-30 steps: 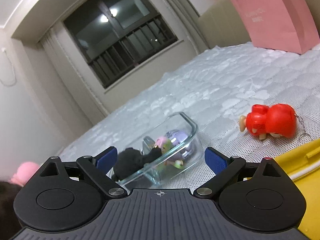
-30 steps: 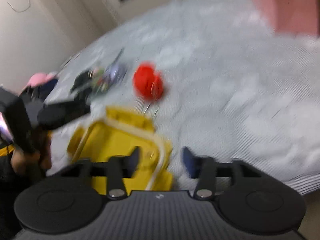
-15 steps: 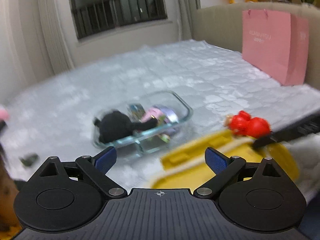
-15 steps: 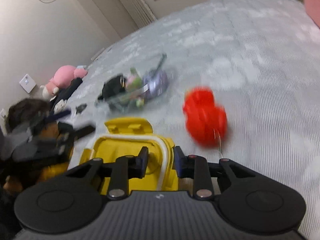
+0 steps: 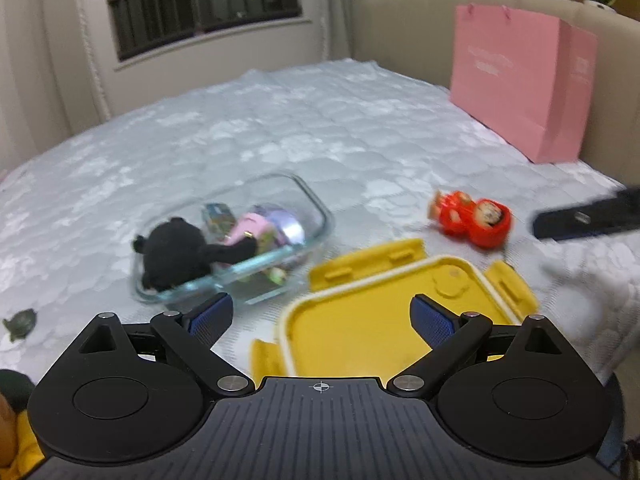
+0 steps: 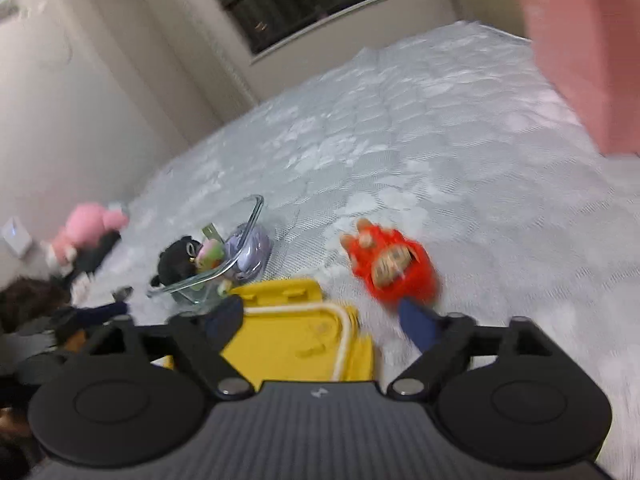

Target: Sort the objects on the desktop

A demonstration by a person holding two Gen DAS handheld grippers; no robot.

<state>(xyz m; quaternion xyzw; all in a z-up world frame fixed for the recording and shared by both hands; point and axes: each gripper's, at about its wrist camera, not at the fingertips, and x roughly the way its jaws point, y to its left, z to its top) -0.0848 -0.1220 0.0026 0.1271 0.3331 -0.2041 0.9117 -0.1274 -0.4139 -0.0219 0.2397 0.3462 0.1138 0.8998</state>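
Note:
A red toy figure (image 5: 474, 220) lies on the quilted bed, right of a clear glass container (image 5: 316, 210) that holds a black plush (image 5: 172, 256) and small pink and purple toys. A yellow lid (image 5: 376, 320) lies in front of them. My left gripper (image 5: 320, 316) is open and empty above the lid's near edge. My right gripper (image 6: 320, 320) is open and empty, with the red toy (image 6: 394, 266) just beyond its right finger and the yellow lid (image 6: 292, 344) between its fingers. The right gripper also shows as a dark bar in the left wrist view (image 5: 588, 218).
A pink paper bag (image 5: 520, 84) stands at the far right against the beige headboard. A small dark turtle figure (image 5: 20, 322) lies at the left. A pink plush (image 6: 90, 228) lies by the wall at the left bed edge.
My right gripper has opened wide and swung toward the red toy. My left gripper has pulled back and up, so the lid and container sit lower in view.

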